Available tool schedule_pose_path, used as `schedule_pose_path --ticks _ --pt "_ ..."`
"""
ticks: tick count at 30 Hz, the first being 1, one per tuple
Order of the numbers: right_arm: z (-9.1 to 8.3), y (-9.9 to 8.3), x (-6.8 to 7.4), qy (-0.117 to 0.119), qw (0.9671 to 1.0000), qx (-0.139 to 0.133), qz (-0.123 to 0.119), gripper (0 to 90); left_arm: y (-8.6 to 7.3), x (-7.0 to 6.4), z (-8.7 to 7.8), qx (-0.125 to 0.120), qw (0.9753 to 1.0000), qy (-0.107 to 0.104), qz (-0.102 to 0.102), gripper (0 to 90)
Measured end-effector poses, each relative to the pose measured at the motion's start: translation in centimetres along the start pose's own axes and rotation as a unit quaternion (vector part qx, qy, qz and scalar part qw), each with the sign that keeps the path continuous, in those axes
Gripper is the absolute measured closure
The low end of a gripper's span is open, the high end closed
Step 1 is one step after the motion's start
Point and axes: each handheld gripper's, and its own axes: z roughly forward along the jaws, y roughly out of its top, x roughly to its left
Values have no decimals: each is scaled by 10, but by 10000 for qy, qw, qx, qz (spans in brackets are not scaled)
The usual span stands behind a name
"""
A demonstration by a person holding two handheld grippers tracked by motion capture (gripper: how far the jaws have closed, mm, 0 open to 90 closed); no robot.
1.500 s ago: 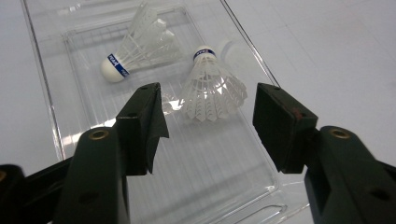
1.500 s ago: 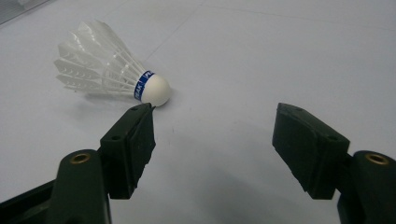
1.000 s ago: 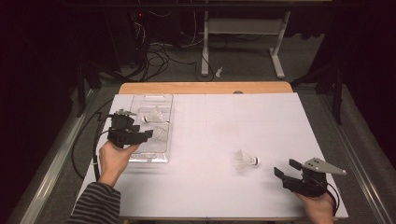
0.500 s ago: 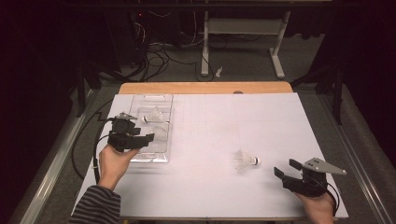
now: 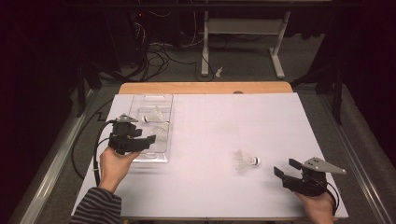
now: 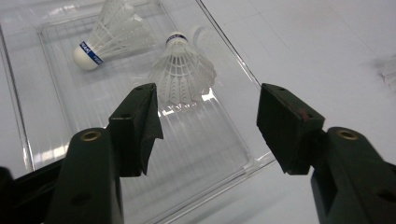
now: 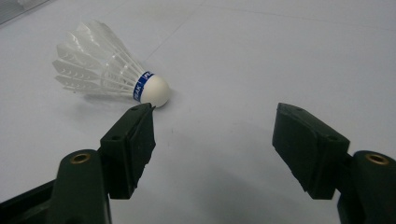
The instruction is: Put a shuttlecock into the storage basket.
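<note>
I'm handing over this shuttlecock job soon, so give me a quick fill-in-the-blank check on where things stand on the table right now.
1. The clear tray holds ___ shuttlecocks.
2. The loose shuttlecock lies on the white table in front of the ___ gripper.
3. Both the left gripper and the right gripper have their jaws ___.
4. The band around the loose shuttlecock's cork is ___.

Missing words: two; right; open; blue
</note>
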Motion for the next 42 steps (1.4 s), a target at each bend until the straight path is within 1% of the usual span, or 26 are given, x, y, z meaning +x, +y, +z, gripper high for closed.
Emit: schedule_pose_path --ticks 4,13,20,32,36,42 --pt "0 0 -1 -5 10000 2 17 305 -2 -1 -2 -6 10000 -42 -12 399" --pt "0 0 -1 2 10000 -1 11 305 -6 -8 -4 -24 9999 -155 2 399" --pt "1 0 -1 -4 10000 9 14 305 -10 -12 -4 22 9997 -222 25 399" --pt "0 0 0 -10 10000 -1 15 305 -14 -16 -4 56 9997 -253 40 399" --pt "0 0 0 4 10000 5 3 305 -16 -18 -6 59 9995 -294 79 399" --pt "0 0 0 -6 10000 12 8 305 -17 -19 -4 103 9994 -329 91 398"
